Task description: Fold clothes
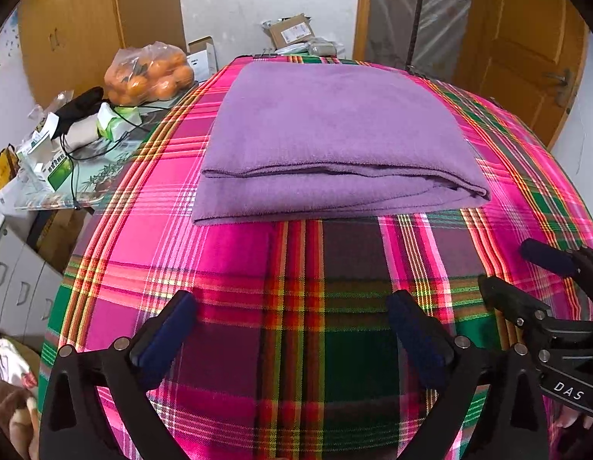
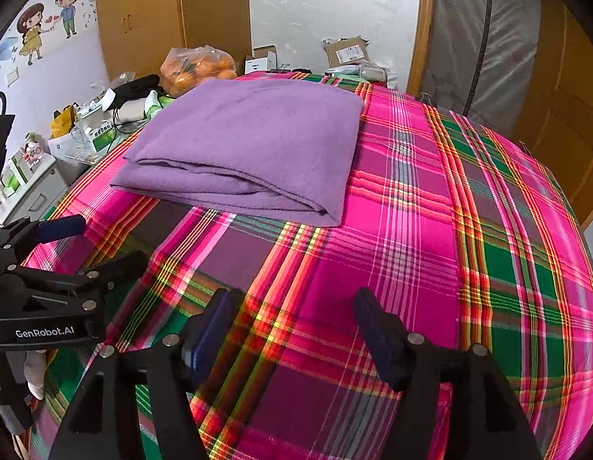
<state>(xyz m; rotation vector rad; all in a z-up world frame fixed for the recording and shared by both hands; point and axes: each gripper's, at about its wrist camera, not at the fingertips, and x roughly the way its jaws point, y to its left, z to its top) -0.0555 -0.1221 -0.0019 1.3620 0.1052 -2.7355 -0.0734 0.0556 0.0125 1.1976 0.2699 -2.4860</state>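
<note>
A purple cloth (image 1: pixel 334 134) lies folded into a flat rectangle on the plaid-covered table (image 1: pixel 296 287); its layered edges face me. It also shows in the right wrist view (image 2: pixel 250 145). My left gripper (image 1: pixel 292 306) is open and empty, hovering over the plaid cover short of the cloth. My right gripper (image 2: pixel 296 303) is open and empty too, level with the left and to its right. The right gripper also shows at the edge of the left wrist view (image 1: pixel 526 268), and the left gripper at the edge of the right wrist view (image 2: pixel 93 241).
A side surface left of the table holds a bag of oranges (image 1: pixel 151 74), boxes, cables and a black item (image 1: pixel 82 103). Cardboard parcels (image 1: pixel 292 30) sit past the table's far edge. Wooden doors (image 1: pixel 526 50) stand at the right.
</note>
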